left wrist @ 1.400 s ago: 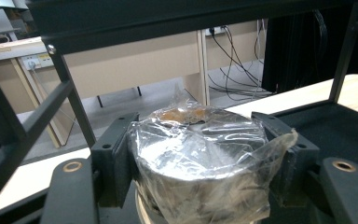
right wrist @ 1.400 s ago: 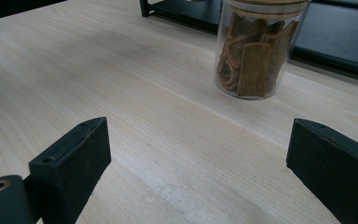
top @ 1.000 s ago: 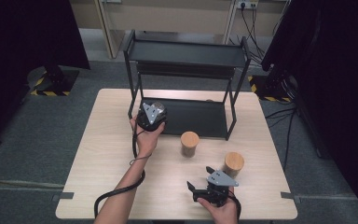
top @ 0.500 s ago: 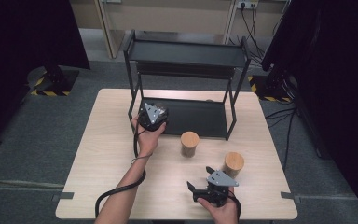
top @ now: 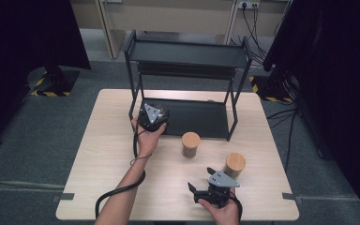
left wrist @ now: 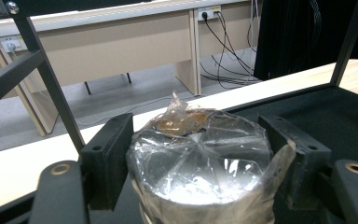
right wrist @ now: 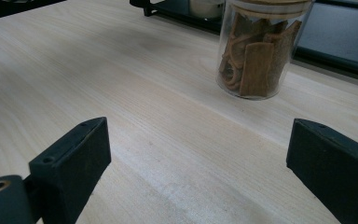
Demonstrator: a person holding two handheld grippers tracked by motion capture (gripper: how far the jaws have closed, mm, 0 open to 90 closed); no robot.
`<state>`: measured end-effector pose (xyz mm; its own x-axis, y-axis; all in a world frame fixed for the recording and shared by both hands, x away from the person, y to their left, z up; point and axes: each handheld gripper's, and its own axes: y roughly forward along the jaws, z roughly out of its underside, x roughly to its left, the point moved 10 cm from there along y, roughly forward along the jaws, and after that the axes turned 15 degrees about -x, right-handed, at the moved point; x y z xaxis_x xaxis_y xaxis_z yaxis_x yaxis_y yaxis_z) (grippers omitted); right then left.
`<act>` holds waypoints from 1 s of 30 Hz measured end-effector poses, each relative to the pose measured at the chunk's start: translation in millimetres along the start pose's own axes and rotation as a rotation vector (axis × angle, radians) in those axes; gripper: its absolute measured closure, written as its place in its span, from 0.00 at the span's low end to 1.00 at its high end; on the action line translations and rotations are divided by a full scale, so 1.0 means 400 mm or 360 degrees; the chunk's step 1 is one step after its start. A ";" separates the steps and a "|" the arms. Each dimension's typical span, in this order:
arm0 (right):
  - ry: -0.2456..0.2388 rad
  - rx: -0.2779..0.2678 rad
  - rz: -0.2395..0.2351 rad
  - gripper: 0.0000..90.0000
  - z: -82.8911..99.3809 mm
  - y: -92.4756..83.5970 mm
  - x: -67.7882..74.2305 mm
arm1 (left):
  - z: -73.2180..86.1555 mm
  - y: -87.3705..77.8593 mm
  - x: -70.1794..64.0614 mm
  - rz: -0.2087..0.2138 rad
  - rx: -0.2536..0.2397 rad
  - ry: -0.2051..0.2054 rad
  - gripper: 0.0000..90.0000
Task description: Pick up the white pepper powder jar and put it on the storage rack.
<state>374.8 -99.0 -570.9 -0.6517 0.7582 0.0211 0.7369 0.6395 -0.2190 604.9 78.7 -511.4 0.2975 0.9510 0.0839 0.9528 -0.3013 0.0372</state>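
Presently, high view: left gripper (top: 153, 117) sits at the front left corner of the black rack (top: 187, 56), over the near-left end of its lower shelf (top: 197, 117). The hand (top: 146, 138) behind it is on the table side of the shelf edge. Right gripper (top: 205, 186) rests low near the front edge of the table (top: 98, 154), pointing toward the rack. Two cork-lidded jars stand on the table in front of the rack: the middle jar (top: 190, 144) just before the shelf edge, the right jar (top: 235, 165) just beside the right gripper's plate.

Left gripper view: a film-wrapped jar (left wrist: 200, 158) stands upright on the lower shelf, dead centre between the jaws, long axis vertical. The jaws have just been opening; the pads now flank the wrap with the left one apart from it, the right one close against the loose film, contact uncertain. I read this as a release, jar set down on the shelf. The rack's front left post (left wrist: 51, 79) stands close on the left, so a straight pull back along the jaws looks the clean way out; a sideways drift could catch the post or drag the film.

Right gripper view: jaws wide apart, nothing between them, bare tabletop below. The middle jar (right wrist: 258, 49), holding brown bark-like pieces, stands ahead and to the right of the jaw line, upright. The right hand is the nearer one to both table jars.
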 end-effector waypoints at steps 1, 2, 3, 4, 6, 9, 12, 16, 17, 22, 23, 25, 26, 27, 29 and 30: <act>-0.0001 0.0000 0.0000 0.08 0.000 0.000 0.000 | 0.000 -0.002 0.001 -0.0011 0.0000 0.0002 0.30; -0.0001 0.0001 0.0000 0.08 0.000 0.000 0.000 | 0.000 -0.004 0.002 -0.0018 0.0000 -0.0004 0.28; -0.0002 0.0001 0.0000 0.08 0.000 0.000 0.000 | -0.001 -0.005 0.001 -0.0018 -0.0005 -0.0009 0.26; 0.0000 0.0003 0.0000 0.08 0.000 0.000 0.000 | -0.003 -0.007 -0.001 -0.0012 -0.0007 -0.0007 0.26; 0.0001 0.0003 0.0000 0.08 0.000 0.000 0.000 | -0.007 -0.010 -0.005 -0.0005 -0.0016 0.0000 0.25; -0.0002 0.0001 0.0002 0.08 0.000 0.000 0.000 | -0.014 -0.017 -0.004 -0.0014 -0.0026 0.0007 0.23; -0.0006 0.0001 0.0003 0.08 0.000 0.000 0.000 | -0.023 -0.025 -0.005 -0.0017 -0.0037 0.0010 0.21; -0.0005 0.0003 0.0004 0.08 0.000 0.000 0.001 | -0.024 -0.033 0.000 -0.0036 -0.0027 0.0000 0.18; -0.0005 0.0004 0.0005 0.08 0.001 0.000 0.001 | -0.025 -0.035 0.002 -0.0037 -0.0028 -0.0003 0.18; -0.0005 0.0004 0.0005 0.08 0.001 0.000 0.001 | -0.026 -0.044 0.002 -0.0033 -0.0029 0.0021 0.18; -0.0008 0.0003 0.0005 0.08 0.000 0.000 0.001 | -0.026 -0.046 0.002 -0.0033 -0.0030 0.0019 0.18; -0.0012 0.0003 0.0003 0.08 0.000 0.000 0.001 | -0.025 -0.051 0.001 -0.0031 -0.0033 0.0021 0.18; -0.0014 0.0004 0.0003 0.08 0.001 0.000 0.001 | -0.025 -0.055 0.000 -0.0029 -0.0036 0.0021 0.18; -0.0015 0.0004 0.0004 0.08 0.001 0.000 0.001 | -0.026 -0.058 -0.002 -0.0026 -0.0040 0.0022 0.17; -0.0014 0.0004 0.0004 0.08 0.001 0.000 0.001 | -0.031 -0.065 -0.003 -0.0024 -0.0054 0.0028 0.17; -0.0014 0.0003 0.0005 0.08 0.000 0.000 0.001 | -0.034 -0.068 -0.004 -0.0022 -0.0061 0.0025 0.17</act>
<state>374.6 -98.6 -571.1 -0.6509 0.7591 0.0115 0.7387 0.6368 -0.2209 577.5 84.3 -498.9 0.2832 0.9539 0.0989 0.9537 -0.2911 0.0764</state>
